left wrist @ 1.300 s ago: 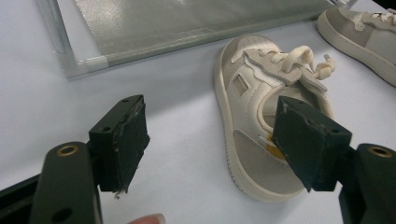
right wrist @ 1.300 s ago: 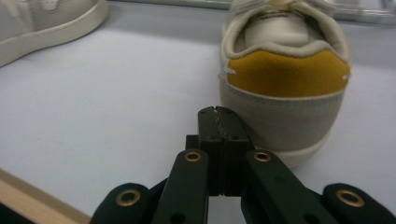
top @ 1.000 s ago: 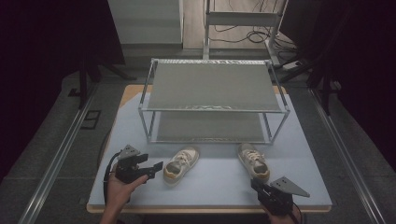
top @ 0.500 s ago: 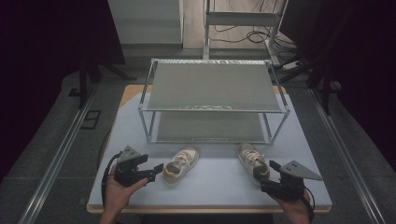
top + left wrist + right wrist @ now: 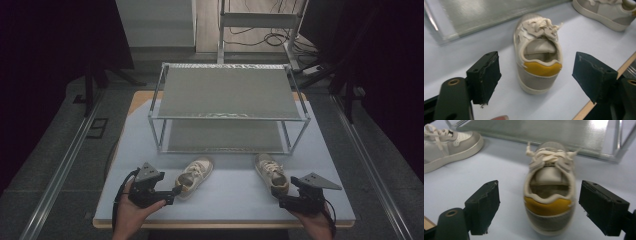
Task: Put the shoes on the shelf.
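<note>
Jaws on both grippers are standing wide apart and have just been opening further, each pair framing the yellow-tabbed heel of a shoe without pressing on it. Left gripper (image 5: pixel 172 191) is hovering just behind the left shoe (image 5: pixel 194 171), which is lying on the table (image 5: pixel 230 200) just in front of the metal rack (image 5: pixel 227 95), toe pointing toward the rack's lower shelf. Right gripper (image 5: pixel 276 192) is hanging just behind the right shoe (image 5: pixel 270 171), which is sitting in front of the rack's right end, apart from its mate. Both shoes are resting flat, laces tied.
</note>
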The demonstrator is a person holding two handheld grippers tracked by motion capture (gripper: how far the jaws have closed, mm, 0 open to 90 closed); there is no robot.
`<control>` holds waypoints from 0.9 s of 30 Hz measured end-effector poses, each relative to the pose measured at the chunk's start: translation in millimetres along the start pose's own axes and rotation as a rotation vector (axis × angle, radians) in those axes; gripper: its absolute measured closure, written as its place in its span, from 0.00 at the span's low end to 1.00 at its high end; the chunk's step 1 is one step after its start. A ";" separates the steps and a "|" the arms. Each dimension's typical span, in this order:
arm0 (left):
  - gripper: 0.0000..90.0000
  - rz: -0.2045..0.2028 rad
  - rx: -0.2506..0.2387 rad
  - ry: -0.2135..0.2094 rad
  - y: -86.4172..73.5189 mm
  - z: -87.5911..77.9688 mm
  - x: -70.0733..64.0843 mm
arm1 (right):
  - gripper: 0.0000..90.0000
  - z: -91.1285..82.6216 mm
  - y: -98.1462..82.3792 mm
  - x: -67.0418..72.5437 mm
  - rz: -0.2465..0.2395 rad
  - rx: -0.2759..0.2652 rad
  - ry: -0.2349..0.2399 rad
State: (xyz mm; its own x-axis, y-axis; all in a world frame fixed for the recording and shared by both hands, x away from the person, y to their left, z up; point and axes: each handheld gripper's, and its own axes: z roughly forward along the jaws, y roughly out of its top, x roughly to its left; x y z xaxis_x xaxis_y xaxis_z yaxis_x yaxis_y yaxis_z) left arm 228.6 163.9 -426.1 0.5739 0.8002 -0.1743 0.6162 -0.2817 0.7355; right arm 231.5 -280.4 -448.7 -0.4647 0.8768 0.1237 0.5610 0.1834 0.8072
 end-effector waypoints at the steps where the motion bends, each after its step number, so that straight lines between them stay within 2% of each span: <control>1: 0.22 0.000 0.008 0.000 0.5 1.8 -1.0 | 0.17 1.6 0.6 2.1 -0.007 0.007 -0.001; 6: 0.17 0.001 0.063 0.016 1.8 15.5 -4.1 | 0.15 11.1 -1.3 7.0 -0.023 0.042 -0.039; 9: 0.16 0.011 0.086 0.030 4.5 25.6 -6.2 | 0.14 14.0 -1.5 6.0 -0.009 0.051 -0.045; 17: 0.13 0.043 0.153 0.100 10.5 55.9 -11.4 | 0.14 26.6 -2.8 1.3 0.007 0.088 -0.069; 23: 0.11 0.051 0.216 0.107 14.1 74.7 -10.1 | 0.14 43.9 0.8 0.3 0.007 0.125 -0.081; 27: 0.11 0.065 0.260 0.119 15.7 88.3 -12.0 | 0.15 53.0 1.7 1.9 -0.004 0.147 -0.111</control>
State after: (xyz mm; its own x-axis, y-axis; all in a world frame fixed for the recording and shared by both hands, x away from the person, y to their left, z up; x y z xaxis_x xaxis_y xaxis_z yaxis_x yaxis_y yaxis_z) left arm 279.0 103.1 -470.2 0.5585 0.8284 -0.0426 0.7068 -0.4484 0.5471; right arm 267.9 -254.9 -477.6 -0.3936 0.9179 0.0499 0.6574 0.2431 0.7132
